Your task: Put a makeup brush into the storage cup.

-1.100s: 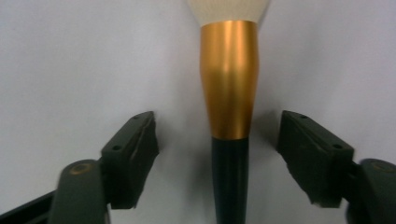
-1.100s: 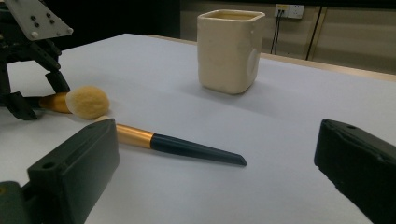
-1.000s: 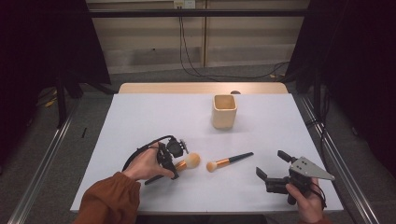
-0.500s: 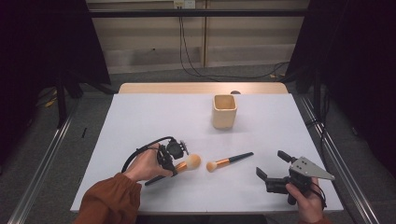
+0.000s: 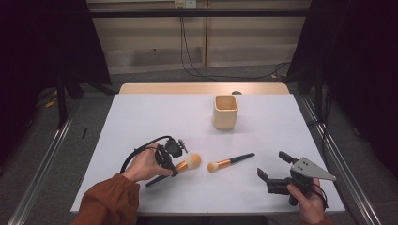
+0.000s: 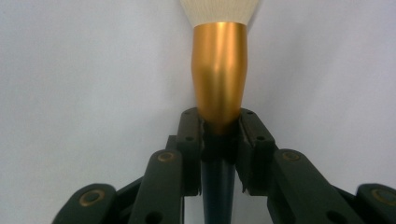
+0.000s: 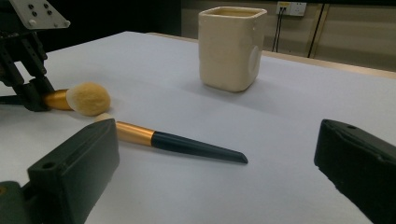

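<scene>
left tongs (image 5: pixel 174 164) just closed, two brushes (image 5: pixel 187 162), one cup (image 5: pixel 225 111)

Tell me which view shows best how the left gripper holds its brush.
The left gripper view: the left gripper has its jaws clamped where the larger brush's gold ferrule meets its dark handle. The high view shows that brush lying low over the table, grip hidden by the hand. The right gripper view catches its head far off.

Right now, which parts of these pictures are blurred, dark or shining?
Left gripper view: glare streaks the brush's gold ferrule; the bristles are soft. Right gripper view: the near jaws are blurred, the cup sharp. High view: the table is bright, its surroundings dark.
</scene>
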